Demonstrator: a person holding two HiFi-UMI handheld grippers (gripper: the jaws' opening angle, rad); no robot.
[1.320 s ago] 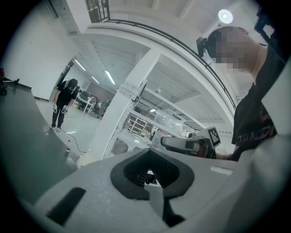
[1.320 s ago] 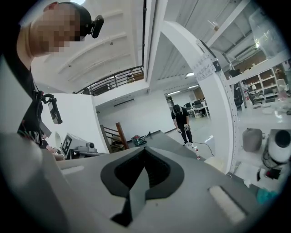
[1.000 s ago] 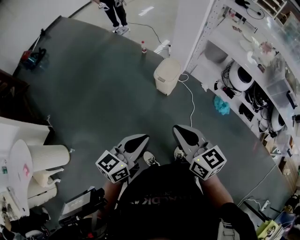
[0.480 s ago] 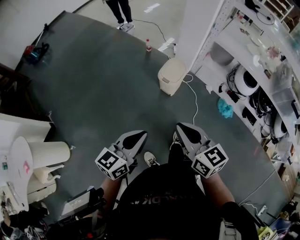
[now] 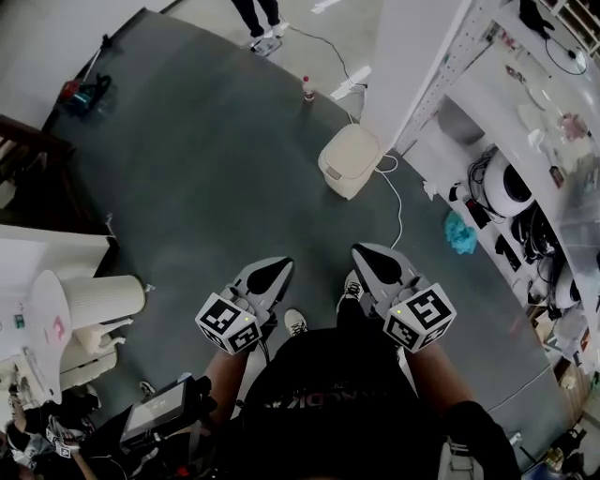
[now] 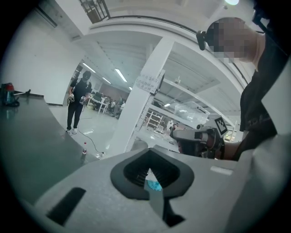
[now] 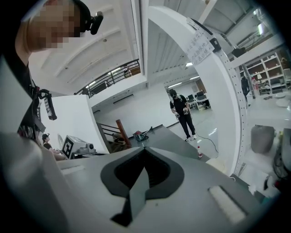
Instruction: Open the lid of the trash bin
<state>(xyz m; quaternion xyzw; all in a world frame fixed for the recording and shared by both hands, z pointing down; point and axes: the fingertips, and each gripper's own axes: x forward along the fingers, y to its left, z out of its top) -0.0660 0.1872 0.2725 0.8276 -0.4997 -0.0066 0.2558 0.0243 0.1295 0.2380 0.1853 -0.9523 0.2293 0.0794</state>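
The trash bin [image 5: 350,161] is a small beige bin with its lid down, standing on the dark grey floor beside a white pillar [image 5: 412,56]. It is well ahead of both grippers. My left gripper [image 5: 277,268] and right gripper [image 5: 369,254] are held side by side close to the person's body, above the shoes, pointing toward the bin. Both are shut with nothing between their jaws, as the left gripper view [image 6: 148,153] and the right gripper view [image 7: 144,152] also show. Neither touches the bin.
A white cable [image 5: 399,202] runs along the floor past the bin, and a small bottle [image 5: 307,87] stands behind it. Cluttered shelves [image 5: 525,187] line the right side. A white table with paper cups [image 5: 94,300] is at the left. Another person [image 5: 262,14] stands far ahead.
The view has advanced: the bin sits lower and nearer in the head view than a second ago. Both grippers keep their place in front of the body and stay shut.
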